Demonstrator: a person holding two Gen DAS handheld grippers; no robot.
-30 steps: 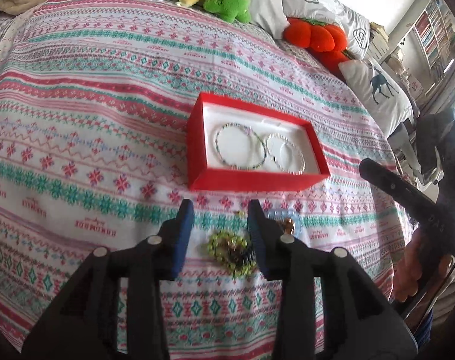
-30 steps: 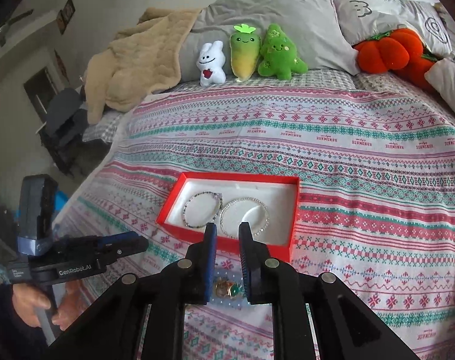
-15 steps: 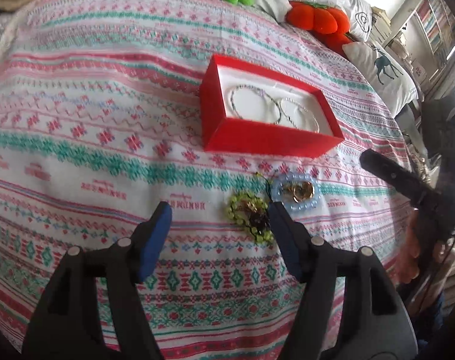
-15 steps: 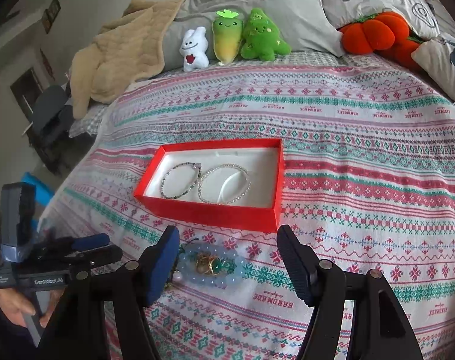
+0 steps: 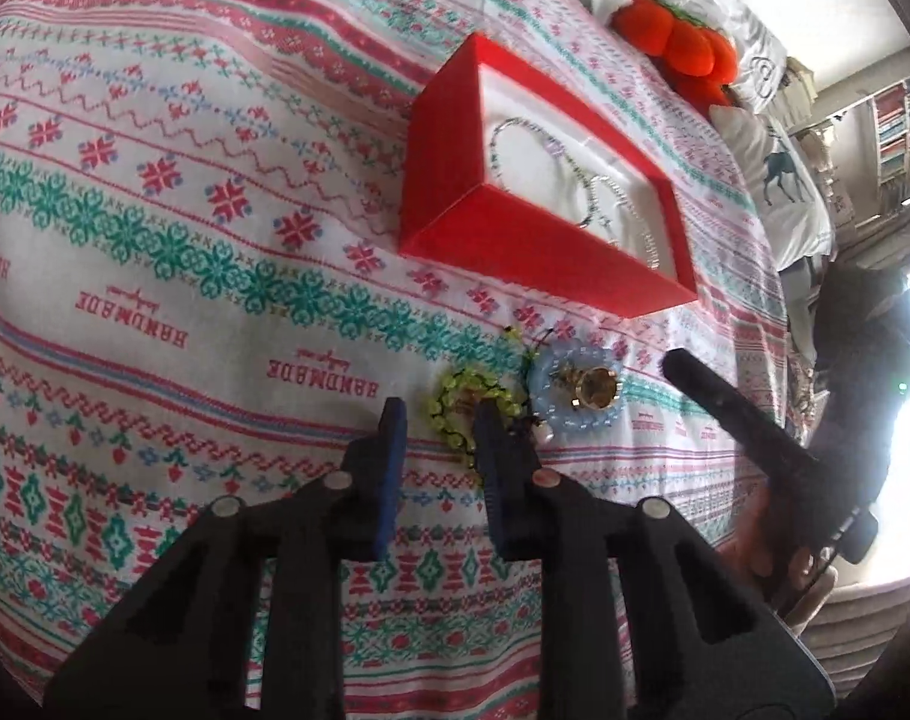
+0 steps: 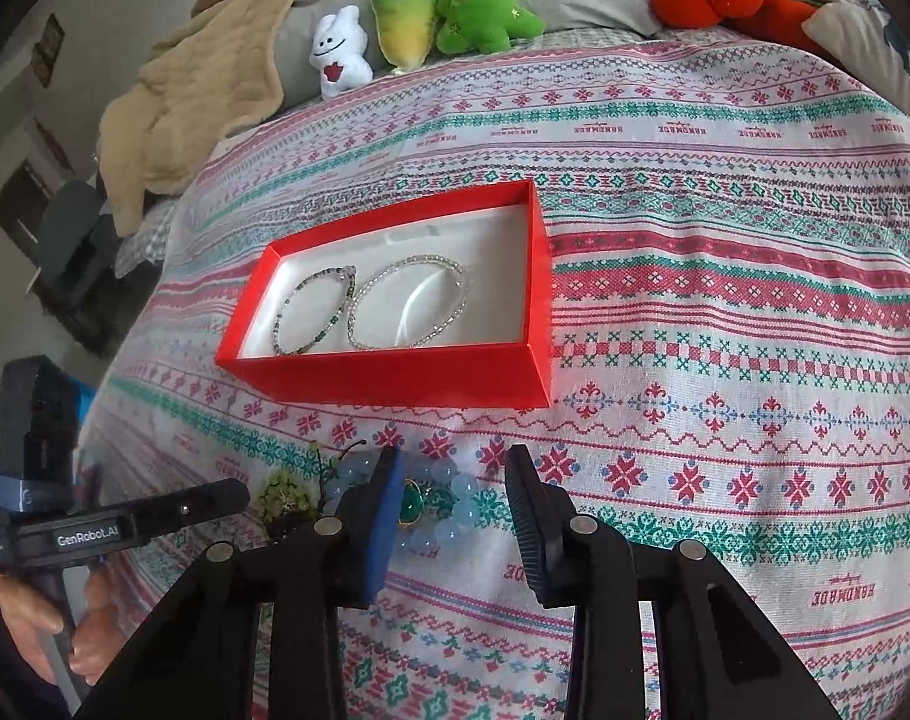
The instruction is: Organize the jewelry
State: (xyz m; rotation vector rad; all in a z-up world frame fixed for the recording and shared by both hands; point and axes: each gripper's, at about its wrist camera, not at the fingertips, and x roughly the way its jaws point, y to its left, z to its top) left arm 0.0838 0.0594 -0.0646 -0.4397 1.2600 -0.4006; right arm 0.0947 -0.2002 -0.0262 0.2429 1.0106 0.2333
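Red card with a white lining: box (image 5: 514, 240) open on the quilt (image 5: 155, 252), already holding two thin bracelets (image 5: 535, 162), so likely the place meant for the rest.

Left wrist view. Just in front of the box's near wall, two loose pieces side by side on the cloth: green bracelet (image 5: 449, 387) and, touching it on the right, blue bracelet (image 5: 574, 360) with a gold ring (image 5: 595, 387) lying inside its loop. Left gripper (image 5: 440, 420) tilted down over the green one, jaws closing. Blue pads (image 5: 392, 450) apart, part of the green loop between them, the right pad covering its far side. No squeeze on the beads visible yet; whether the tips touch the quilt, cannot tell. Probably angled down like this to straddle one side of the loop and pinch it off the soft cloth.

Right wrist view. Right gripper (image 6: 455, 468) in front of the same near wall, over the blue bracelet, jaws closing too. Fingers apart, the left one hiding part of the loop, the ring's green stone and several beads between them, nothing clamped. Green bracelet further left of that, under the left gripper's tip. Judged: one piece per hand, both lifts short, since the box stands so near.
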